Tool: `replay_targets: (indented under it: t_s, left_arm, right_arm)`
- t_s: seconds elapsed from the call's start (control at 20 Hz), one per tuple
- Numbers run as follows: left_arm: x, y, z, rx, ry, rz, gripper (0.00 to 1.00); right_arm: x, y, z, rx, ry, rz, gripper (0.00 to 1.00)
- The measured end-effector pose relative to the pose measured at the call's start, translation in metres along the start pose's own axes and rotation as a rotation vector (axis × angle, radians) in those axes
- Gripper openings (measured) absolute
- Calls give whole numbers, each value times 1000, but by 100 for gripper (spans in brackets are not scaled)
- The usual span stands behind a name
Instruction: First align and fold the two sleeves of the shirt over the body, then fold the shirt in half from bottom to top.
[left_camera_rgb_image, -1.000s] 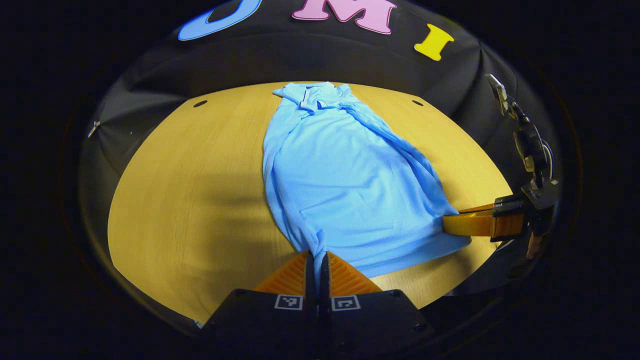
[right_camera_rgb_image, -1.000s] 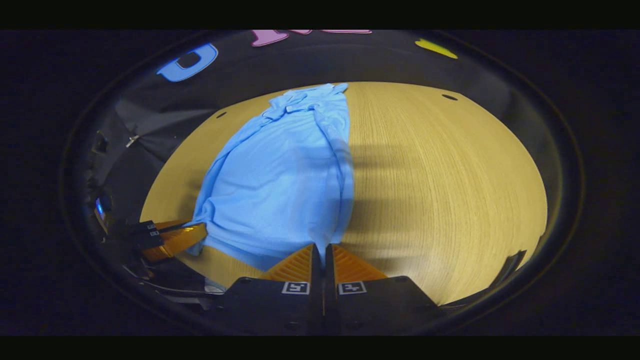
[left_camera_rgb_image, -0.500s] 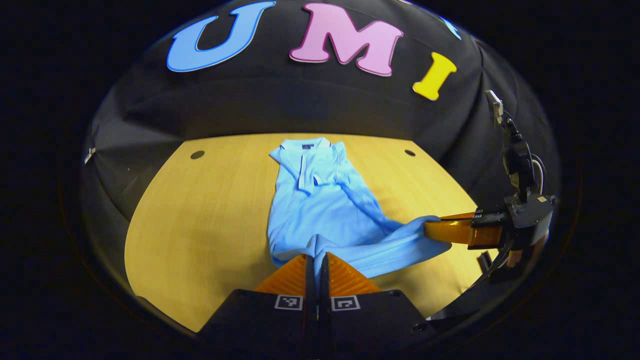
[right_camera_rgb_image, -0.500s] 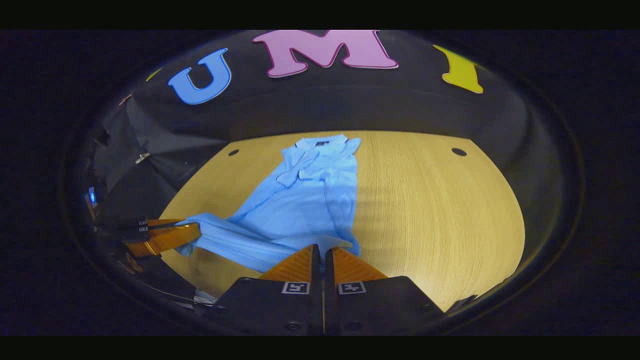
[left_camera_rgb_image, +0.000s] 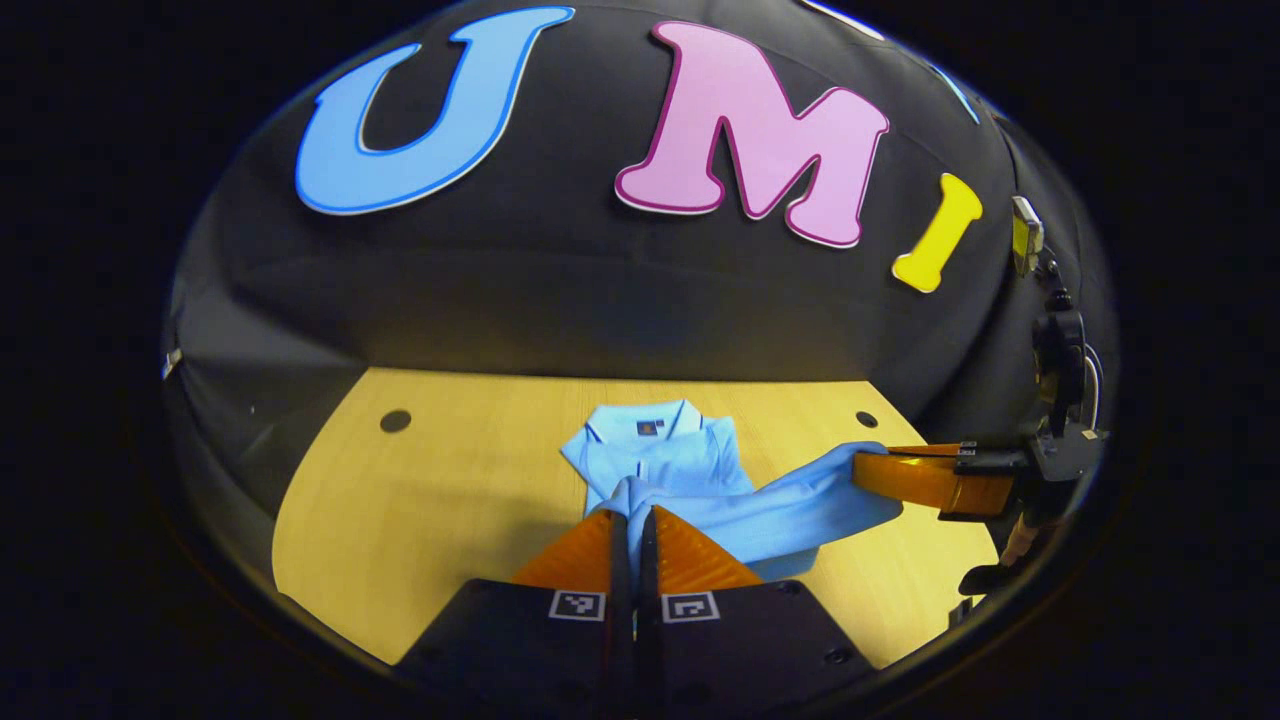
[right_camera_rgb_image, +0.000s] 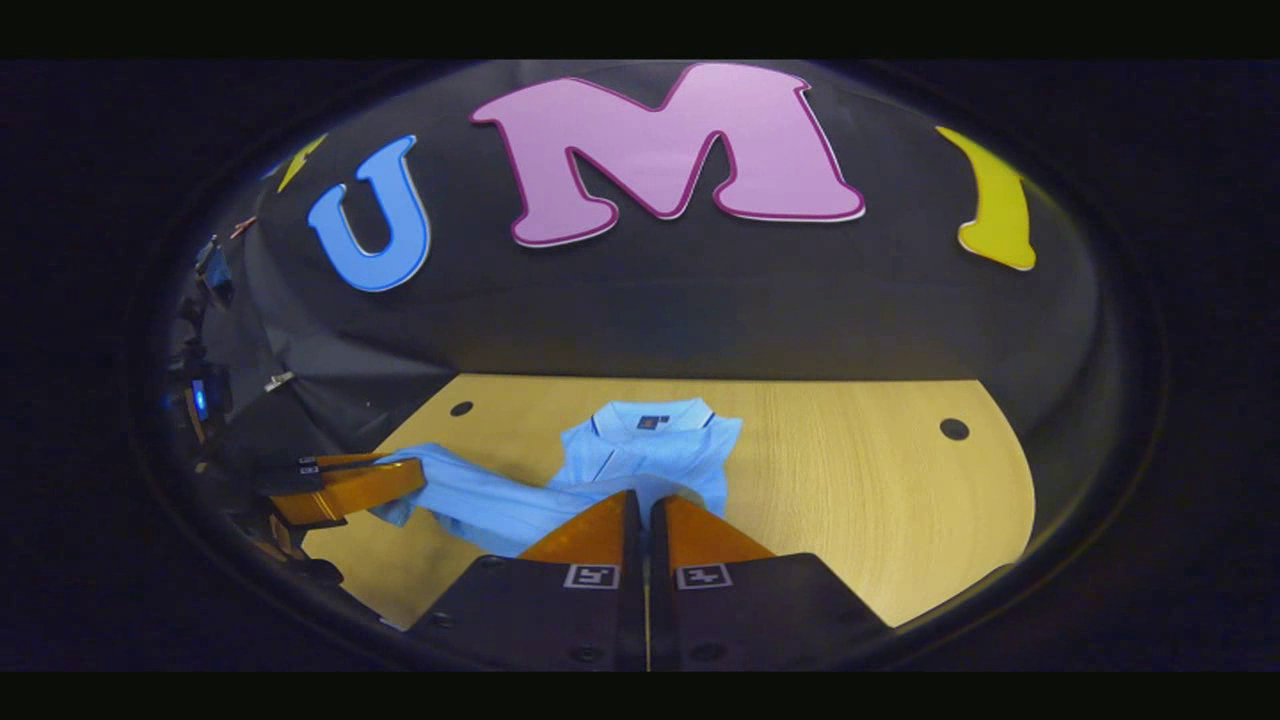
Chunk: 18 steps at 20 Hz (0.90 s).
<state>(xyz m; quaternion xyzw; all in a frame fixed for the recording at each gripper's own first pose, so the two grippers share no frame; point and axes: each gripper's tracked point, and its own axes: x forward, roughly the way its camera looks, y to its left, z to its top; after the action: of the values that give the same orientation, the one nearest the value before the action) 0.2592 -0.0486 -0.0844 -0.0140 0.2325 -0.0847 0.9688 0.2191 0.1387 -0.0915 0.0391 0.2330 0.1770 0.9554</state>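
Pinching the light-blue shirt's (left_camera_rgb_image: 690, 475) hem, left hand-held gripper (left_camera_rgb_image: 634, 520) and right hand-held gripper (right_camera_rgb_image: 645, 502) hold it raised near the collar (right_camera_rgb_image: 650, 418) over the counter (right_camera_rgb_image: 860, 500).

A staged recording booth rather than a lived-in room: black cloth wall (left_camera_rgb_image: 560, 300) draped close behind a bare light-wood table (left_camera_rgb_image: 440, 490) with round holes (left_camera_rgb_image: 395, 421) in its top, and a clamp-mounted device on a stand (left_camera_rgb_image: 1050, 330) at the table's edge.

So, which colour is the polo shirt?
Light blue polo shirt, clearest in the right gripper view.
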Motion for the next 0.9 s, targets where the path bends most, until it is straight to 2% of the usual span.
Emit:
replay_targets:
  t_s: [0.05,0.1,0.25,0.3,0.45,0.65,0.8,0.85,0.9]
  left_arm:
    - [13,3,12,8,-8,1,6]
    - [27,7,20,16,-13,2,6]
    - [72,19,44,31,-27,6,6]
    - [88,22,49,36,-31,5,6]
    - [140,33,59,49,-55,9,6]
    - [206,49,50,61,-94,36,6]
    - [239,56,27,38,-88,55,6]
    - [247,60,20,36,-77,69,7]
    - [255,67,14,40,-74,98,8]
  right_arm:
    - [13,-5,10,4,-8,-5,6]
    - [28,-11,19,10,-14,-14,0]
    - [72,-29,45,18,-34,-35,0]
    - [87,-34,51,13,-38,-45,5]
    - [135,-49,65,-13,-52,-73,6]
    - [188,-62,47,-38,-44,-104,6]
    - [217,-72,22,-52,-15,-132,6]
    - [224,-76,13,-54,0,-141,0]
    - [232,-81,6,-62,10,-154,2]
